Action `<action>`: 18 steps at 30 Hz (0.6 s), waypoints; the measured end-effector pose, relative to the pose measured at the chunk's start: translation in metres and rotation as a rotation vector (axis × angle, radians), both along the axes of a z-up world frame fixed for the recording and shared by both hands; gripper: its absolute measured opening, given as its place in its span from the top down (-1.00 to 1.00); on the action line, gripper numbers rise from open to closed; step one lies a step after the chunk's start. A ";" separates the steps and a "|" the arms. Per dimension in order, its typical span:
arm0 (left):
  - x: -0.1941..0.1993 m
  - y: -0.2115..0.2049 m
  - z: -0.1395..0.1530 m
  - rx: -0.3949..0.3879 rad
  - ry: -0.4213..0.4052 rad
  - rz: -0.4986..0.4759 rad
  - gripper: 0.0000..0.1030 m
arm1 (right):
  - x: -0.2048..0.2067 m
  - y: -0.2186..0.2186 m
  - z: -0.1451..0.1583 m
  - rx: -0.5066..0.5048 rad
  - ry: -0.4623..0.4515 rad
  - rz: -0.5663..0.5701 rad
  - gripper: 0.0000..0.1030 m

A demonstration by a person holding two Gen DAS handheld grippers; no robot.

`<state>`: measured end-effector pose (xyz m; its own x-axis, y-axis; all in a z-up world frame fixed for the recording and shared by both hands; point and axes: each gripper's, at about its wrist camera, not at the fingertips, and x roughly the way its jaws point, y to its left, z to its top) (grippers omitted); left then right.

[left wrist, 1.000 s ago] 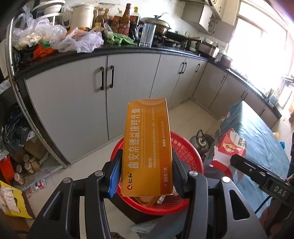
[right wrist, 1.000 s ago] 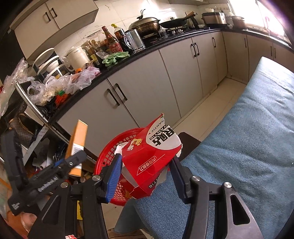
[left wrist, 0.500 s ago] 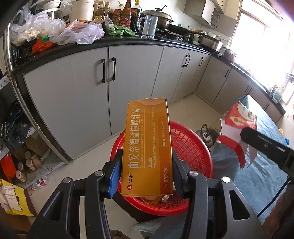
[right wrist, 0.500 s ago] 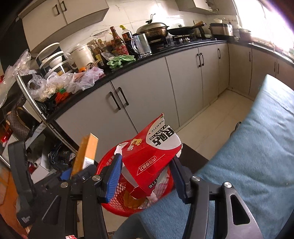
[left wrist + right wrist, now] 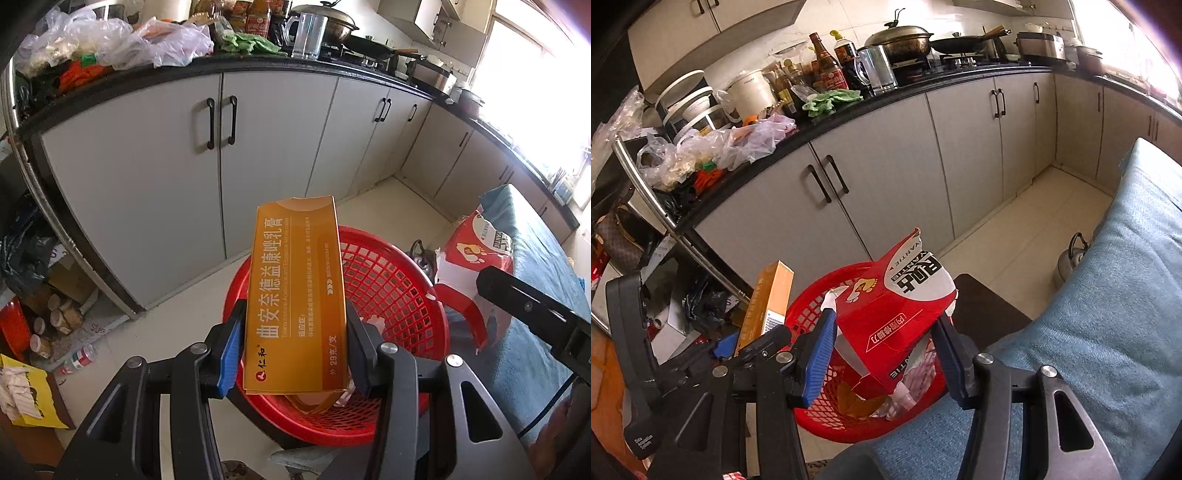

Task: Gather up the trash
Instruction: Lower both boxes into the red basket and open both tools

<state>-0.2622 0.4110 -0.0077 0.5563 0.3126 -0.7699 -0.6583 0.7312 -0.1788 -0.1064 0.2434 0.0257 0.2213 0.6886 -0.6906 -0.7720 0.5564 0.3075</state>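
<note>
My left gripper is shut on an orange medicine box and holds it upright over the near rim of a red mesh basket. My right gripper is shut on a torn red and white carton and holds it above the same basket, which has some wrappers at its bottom. The carton also shows in the left wrist view, at the basket's right edge. The orange box shows in the right wrist view, left of the basket.
The basket stands on a dark stool beside a blue-covered table. Grey kitchen cabinets with a cluttered black counter run behind. A kettle sits on the tile floor. Boxes, cans and a bottle lie at left.
Both grippers have moved closer over the red basket, still holding their items. The red carton now hangs over the basket's right side.
</note>
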 end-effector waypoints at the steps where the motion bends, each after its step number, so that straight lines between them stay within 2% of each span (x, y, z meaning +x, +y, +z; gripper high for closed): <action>1: 0.001 0.001 -0.001 -0.005 0.001 -0.002 0.09 | 0.001 0.001 -0.001 -0.003 0.000 -0.001 -0.10; 18: 0.017 0.010 -0.017 -0.050 0.012 -0.029 0.09 | 0.004 0.012 -0.010 -0.031 0.003 0.005 -0.11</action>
<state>-0.2454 0.4211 -0.0248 0.5550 0.2573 -0.7910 -0.6391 0.7407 -0.2075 -0.1025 0.2551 0.0156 0.2158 0.6680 -0.7121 -0.7736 0.5620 0.2927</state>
